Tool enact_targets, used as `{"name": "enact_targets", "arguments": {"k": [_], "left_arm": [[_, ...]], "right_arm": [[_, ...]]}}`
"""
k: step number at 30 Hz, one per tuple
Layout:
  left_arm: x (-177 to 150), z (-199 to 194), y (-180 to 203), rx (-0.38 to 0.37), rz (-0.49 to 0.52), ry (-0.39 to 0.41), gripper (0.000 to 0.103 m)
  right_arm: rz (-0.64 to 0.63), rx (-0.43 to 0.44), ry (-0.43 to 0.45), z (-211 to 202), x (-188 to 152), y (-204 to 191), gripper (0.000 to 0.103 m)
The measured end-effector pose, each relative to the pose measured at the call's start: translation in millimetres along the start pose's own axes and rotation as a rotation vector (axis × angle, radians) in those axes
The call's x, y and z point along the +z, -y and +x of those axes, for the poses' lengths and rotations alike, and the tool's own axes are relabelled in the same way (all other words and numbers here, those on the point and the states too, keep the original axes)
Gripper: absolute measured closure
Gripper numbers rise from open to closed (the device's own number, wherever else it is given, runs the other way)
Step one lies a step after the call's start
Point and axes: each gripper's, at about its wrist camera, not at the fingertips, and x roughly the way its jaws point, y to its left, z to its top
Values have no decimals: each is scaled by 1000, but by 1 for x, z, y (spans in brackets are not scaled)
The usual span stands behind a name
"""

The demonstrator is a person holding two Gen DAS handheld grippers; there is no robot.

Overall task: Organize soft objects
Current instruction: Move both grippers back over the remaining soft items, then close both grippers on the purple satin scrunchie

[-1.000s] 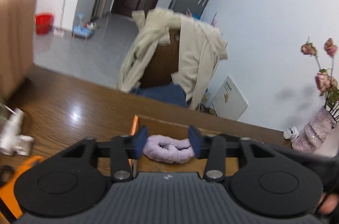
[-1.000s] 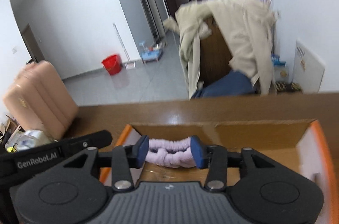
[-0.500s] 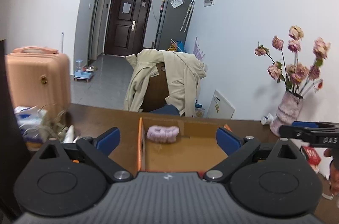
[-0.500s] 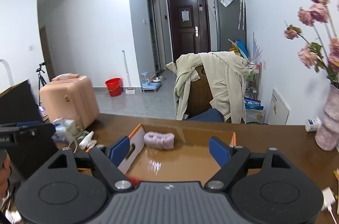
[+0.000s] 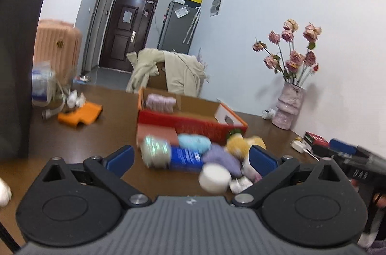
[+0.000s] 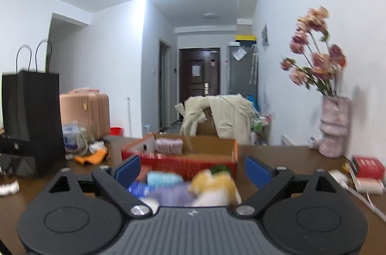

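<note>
A rolled lilac towel [image 5: 161,102] [image 6: 168,145] lies in the far left corner of the red and orange cardboard box [image 5: 190,126] [image 6: 183,162]. In front of the box sits a blurred pile of soft things: a light blue roll [image 5: 194,141] [image 6: 164,179], a yellow plush [image 5: 238,145] [image 6: 212,182], a lilac cloth [image 5: 220,159] [image 6: 168,197], a blue packet [image 5: 184,157] and a white round piece [image 5: 214,177]. My left gripper [image 5: 190,158] and my right gripper [image 6: 191,169] hover near the pile, jaws still opening, nothing pressed between them.
A black paper bag [image 6: 31,120] stands at the left. An orange cloth [image 5: 80,113] and cluttered packets [image 5: 45,86] lie beyond it. A vase of pink flowers [image 5: 289,107] [image 6: 334,132], a red book [image 6: 368,167] and a white charger [image 6: 337,176] stand right. A coat-draped chair [image 6: 217,115] is behind the table.
Both grippers let go of the lilac towel, leaving it in the box, opened wide and pulled far back. The pile of soft things in front of the box has come into view.
</note>
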Motion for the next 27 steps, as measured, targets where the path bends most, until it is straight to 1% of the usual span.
{"name": "enact_targets", "arguments": {"k": [2,4,5,7,8,11,13,16,17,20,23,24,25,26,27], "left_arm": [[-15,-1,1,-14,14,-43,0],[-27,2,6,-14,75,-72,0],[-30,5,9,-9,111,-76,0],[-34,12,15,-9,138,-79,0],[-36,16,18,-22,136,-88,0],[-45,37,26,-89,93,-138,0],[-52,60,39,-122,71,-193,0],[-59,92,67,-167,92,-182,0],[-61,103,75,-180,102,-193,0],[-66,130,95,-165,146,-233,1],[-70,146,100,-170,156,-266,4],[-73,149,101,-164,163,-282,8],[-76,152,102,-154,174,-299,16],[-78,155,103,-146,184,-312,20],[-80,157,103,-138,191,-323,27]], "right_arm": [[14,-12,-28,-7,-21,-7,10],[9,18,-76,-4,-34,-12,10],[-13,32,-96,-1,-38,-14,10],[-35,10,-115,4,-42,-16,11],[-24,-2,-116,7,-41,-15,11],[21,13,-127,11,-44,-4,12],[36,-2,-146,17,-45,6,16],[71,0,-169,26,-41,27,24],[92,7,-167,29,-38,35,25],[158,23,-168,46,-26,58,25],[202,102,-163,70,-18,72,29],[207,137,-168,82,-17,75,33],[211,169,-196,97,-19,77,43],[212,185,-231,109,-21,77,49],[211,205,-270,120,-25,77,60]]}}
